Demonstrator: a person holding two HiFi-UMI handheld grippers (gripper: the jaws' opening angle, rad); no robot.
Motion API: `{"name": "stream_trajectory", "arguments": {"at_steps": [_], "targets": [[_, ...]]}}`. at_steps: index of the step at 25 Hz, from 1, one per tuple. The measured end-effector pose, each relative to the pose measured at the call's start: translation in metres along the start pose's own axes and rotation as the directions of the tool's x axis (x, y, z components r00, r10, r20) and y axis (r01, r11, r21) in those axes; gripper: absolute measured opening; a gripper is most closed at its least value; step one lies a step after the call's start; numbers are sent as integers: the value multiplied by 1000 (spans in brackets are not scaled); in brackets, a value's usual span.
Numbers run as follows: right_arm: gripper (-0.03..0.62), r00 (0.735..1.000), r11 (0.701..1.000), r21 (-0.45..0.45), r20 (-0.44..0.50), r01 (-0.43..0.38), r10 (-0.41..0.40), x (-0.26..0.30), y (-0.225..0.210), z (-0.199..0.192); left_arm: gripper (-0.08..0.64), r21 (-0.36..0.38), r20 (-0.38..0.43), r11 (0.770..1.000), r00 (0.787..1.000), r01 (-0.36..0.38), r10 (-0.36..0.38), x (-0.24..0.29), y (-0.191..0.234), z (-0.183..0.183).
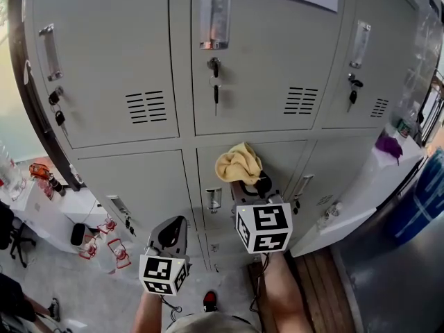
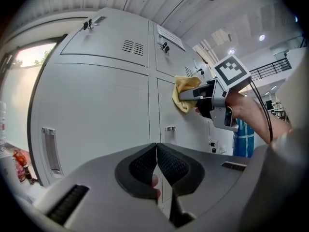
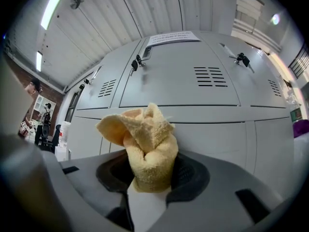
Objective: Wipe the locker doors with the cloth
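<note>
Right gripper [image 1: 248, 188] clamps yellow cloth [image 1: 238, 163] at frame centre, bunch poking straight ahead at middle locker door [image 1: 281, 159], just beside it; left gripper [image 1: 168, 236] closed on nothing, lower left, farther back.

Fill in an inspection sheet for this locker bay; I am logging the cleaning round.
Surface: grey locker doors shut; keys hang in the upper locks.
Job's things: yellow cloth bunched at the lower middle door.
Clutter: bottles at the left; purple item at the right.
Grippers: right gripper shut on the cloth; left gripper shut, fingers together, empty.
Cables: black cable under the right gripper.
Surroundings: blue drum at the right.
</note>
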State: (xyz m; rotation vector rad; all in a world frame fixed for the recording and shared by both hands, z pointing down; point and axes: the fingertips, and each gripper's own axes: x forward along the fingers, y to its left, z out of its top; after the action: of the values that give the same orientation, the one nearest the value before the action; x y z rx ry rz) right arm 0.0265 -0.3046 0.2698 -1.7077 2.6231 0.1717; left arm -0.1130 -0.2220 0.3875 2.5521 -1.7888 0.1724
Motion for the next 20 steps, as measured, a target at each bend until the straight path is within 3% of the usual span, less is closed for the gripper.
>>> {"name": "stream_trajectory", "arguments": {"at_steps": [20], "targets": [[179,974,975,-16,-40,222,-223,-28,-108,-13,23,-2,-6,999,999,45,-45,11,-10,-1]]}}
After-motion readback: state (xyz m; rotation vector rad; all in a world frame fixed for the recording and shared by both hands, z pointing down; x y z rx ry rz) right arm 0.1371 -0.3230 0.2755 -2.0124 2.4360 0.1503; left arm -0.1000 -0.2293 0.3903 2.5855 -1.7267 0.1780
